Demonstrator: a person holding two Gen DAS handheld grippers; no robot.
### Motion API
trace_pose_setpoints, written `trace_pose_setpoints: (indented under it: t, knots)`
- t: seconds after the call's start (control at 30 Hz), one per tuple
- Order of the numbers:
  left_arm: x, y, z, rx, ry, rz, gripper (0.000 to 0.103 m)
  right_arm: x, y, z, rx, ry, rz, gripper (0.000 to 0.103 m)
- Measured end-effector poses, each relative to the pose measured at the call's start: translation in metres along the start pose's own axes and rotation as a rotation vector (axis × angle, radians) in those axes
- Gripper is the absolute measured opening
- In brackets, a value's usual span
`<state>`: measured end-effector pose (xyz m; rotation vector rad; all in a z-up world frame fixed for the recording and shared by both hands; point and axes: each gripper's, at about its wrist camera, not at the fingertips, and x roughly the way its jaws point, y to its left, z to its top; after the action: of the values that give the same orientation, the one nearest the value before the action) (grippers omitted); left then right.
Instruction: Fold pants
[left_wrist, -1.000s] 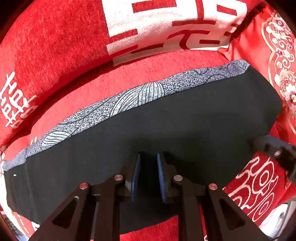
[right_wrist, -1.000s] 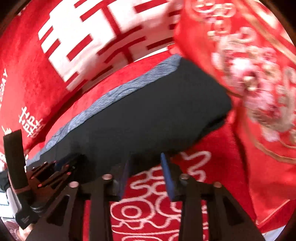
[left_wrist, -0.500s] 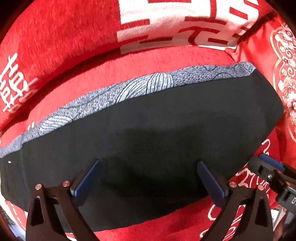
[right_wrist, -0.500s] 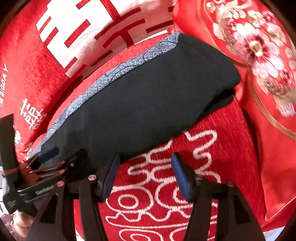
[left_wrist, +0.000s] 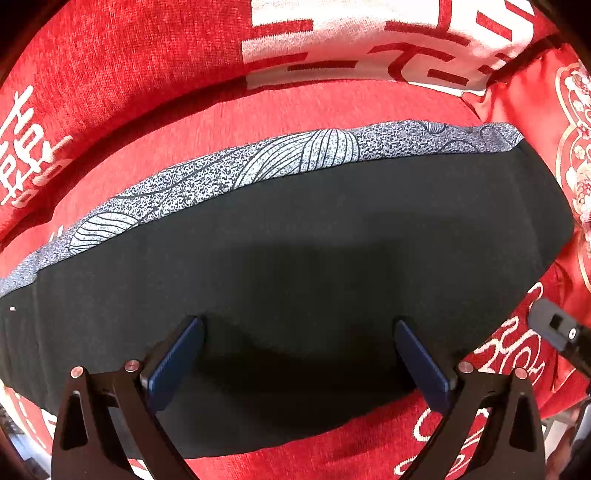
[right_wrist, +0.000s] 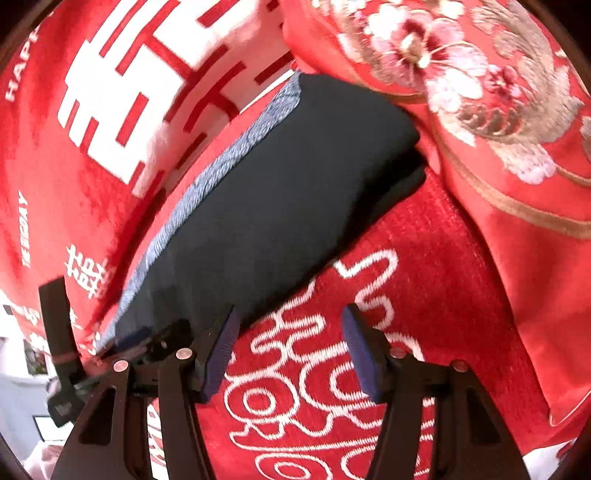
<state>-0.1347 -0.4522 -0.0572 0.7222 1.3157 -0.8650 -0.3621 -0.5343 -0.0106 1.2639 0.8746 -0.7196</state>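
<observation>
Found the pants (left_wrist: 332, 258) lying folded and flat on the red cover (left_wrist: 277, 110); noted black cloth uppermost, with a grey patterned band (left_wrist: 295, 155) showing along the far edge; saw one end of the fold reaching right up to the embroidered cushion (right_wrist: 480, 92), touching or nearly so.

Placed the left gripper (left_wrist: 297, 326) directly over the pants, pointing straight down at the black cloth close to the near edge; read its jaws as spread wide, having just been opening, with only flat cloth showing between the blue pads and nothing pinched; could not tell whether the fingertips touched the fabric or stood just above it; noted a shadow on the cloth between the two fingers.

Placed the right gripper (right_wrist: 291, 314) off the pants, angled down over the red cover just beside the near edge of the fold, toward the cushion end; read its jaws as partly apart, having just been opening, and gripping nothing; saw only the white swirls (right_wrist: 332, 369) of the cover between the pads; put the finger nearer the pants right at the edge of the black cloth, the other finger well clear over the cover; could not tell whether that nearer finger touched the cloth.

Caught a tip of the right gripper in the left wrist view, beside the pants' near corner.
</observation>
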Motion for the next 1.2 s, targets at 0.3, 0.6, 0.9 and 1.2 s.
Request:
trace_pose_setpoints:
  t: [0.3,0.6,0.9,1.2]
  knots:
    - [0.001,-0.005,0.000,-0.005,-0.001,0.016,0.103,0.001,-0.010,0.009,0.055,-0.042,0.052,0.062]
    - [0.006,0.003,-0.005,-0.016,-0.017,-0.014,0.103,-0.001,-0.018,0.015,0.122,-0.093,0.102,0.062]
    - [0.010,0.010,-0.007,-0.027,-0.008,-0.035,0.103,0.000,-0.025,0.021,0.160,-0.161,0.144,0.063]
    - [0.010,0.010,-0.007,-0.037,-0.012,-0.031,0.103,0.015,-0.017,0.031,0.226,-0.241,0.150,0.057]
